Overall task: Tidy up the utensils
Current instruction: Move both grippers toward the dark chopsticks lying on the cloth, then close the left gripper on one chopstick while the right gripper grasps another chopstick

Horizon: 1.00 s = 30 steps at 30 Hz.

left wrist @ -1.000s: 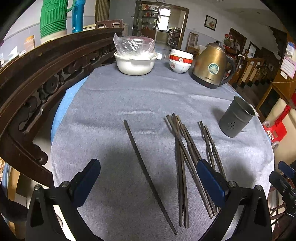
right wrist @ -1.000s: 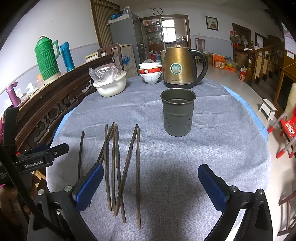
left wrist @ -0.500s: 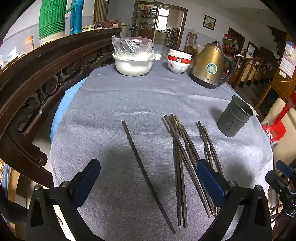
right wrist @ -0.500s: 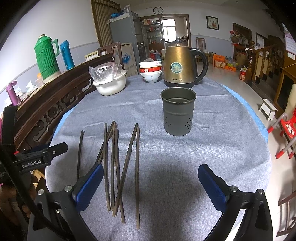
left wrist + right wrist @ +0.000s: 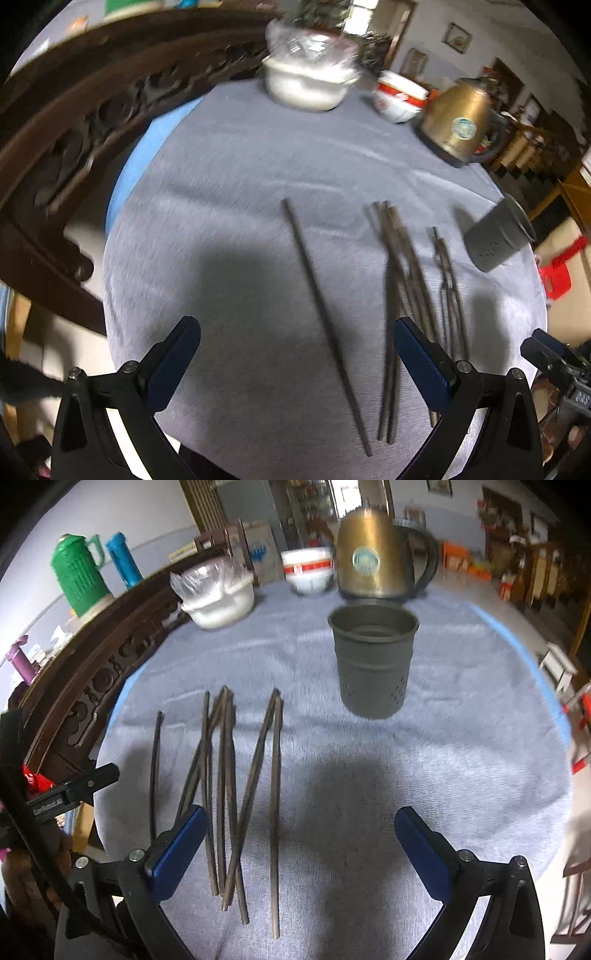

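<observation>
Left claw (image 5: 297, 363) open wide above lone dark slender chopstick (image 5: 321, 314); right claw (image 5: 301, 843) open wide, empty; grey perforated metal cup (image 5: 373, 661) upright on grey-clothed counter (image 5: 443, 760).

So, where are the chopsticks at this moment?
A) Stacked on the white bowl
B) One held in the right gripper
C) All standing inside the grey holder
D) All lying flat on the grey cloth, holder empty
D: the chopsticks lie loose on the grey cloth, and the grey holder stands empty beside them.

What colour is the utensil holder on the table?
Dark grey, with small holes near its base; the utensil holder shows best in the right wrist view.
</observation>
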### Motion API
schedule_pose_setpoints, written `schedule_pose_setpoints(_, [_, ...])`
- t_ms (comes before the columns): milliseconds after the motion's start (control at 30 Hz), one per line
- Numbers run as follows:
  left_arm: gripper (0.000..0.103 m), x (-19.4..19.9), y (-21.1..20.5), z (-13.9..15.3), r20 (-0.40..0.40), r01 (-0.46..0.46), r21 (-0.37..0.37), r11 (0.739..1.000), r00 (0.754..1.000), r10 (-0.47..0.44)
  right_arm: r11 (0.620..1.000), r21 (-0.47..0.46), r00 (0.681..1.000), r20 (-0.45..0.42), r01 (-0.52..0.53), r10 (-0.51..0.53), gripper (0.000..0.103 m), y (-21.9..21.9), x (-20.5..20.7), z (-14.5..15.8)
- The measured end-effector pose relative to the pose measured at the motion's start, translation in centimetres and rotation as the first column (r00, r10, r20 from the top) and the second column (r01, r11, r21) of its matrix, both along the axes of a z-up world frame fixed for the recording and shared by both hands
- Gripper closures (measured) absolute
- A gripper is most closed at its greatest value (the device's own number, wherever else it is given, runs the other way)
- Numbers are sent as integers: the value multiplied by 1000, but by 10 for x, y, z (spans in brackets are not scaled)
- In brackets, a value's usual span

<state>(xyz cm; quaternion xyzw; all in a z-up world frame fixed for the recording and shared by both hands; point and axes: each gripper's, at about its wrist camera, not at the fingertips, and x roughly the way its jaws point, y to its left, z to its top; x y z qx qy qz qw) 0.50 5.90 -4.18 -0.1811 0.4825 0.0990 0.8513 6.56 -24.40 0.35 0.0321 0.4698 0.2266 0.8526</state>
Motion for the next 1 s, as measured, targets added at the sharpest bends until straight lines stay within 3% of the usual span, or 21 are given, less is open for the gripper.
schedule_pose_setpoints(67, [0,0,8,-6,-36,-23,-17,1000,999,22,1000,-7,999,-49,-13,13,14,3,13,-6])
schedule_pose_setpoints(300, [2,11,18,-24,-144,-53,-56,997,989,44,990,-106,967,-249,-92,63,31,26,55,-35])
schedule_pose_setpoints(433, [8,24,15,-25,-186,-41,-52,998,982,30,983,-138,944,-323,-119,69,57,47,75,-51])
schedule_pose_setpoints(600, [25,48,6,-28,-245,-14,-52,999,969,1,963,-220,931,-358,-155,69,64,67,90,-59])
schedule_pose_setpoints(700, [40,63,3,-35,-286,-1,-67,998,958,-18,948,-256,923,-376,-187,81,75,76,95,-59])
schedule_pose_setpoints(767, [44,72,2,-39,-307,4,-83,997,951,-29,934,-287,921,-377,-212,94,83,82,97,-57])
schedule_pose_setpoints(867, [54,87,-1,-38,-323,22,-84,996,945,-48,919,-315,917,-384,-238,106,88,83,101,-54])
schedule_pose_setpoints(933, [71,97,-6,-37,-339,61,-51,997,938,-75,910,-328,916,-383,-255,118,88,82,98,-55])
schedule_pose_setpoints(967, [85,102,-10,-36,-344,90,-39,995,934,-97,905,-334,914,-386,-265,125,88,81,97,-54])
schedule_pose_setpoints(1000, [91,106,-13,-37,-351,117,-54,992,927,-129,899,-340,912,-389,-276,132,88,80,95,-52])
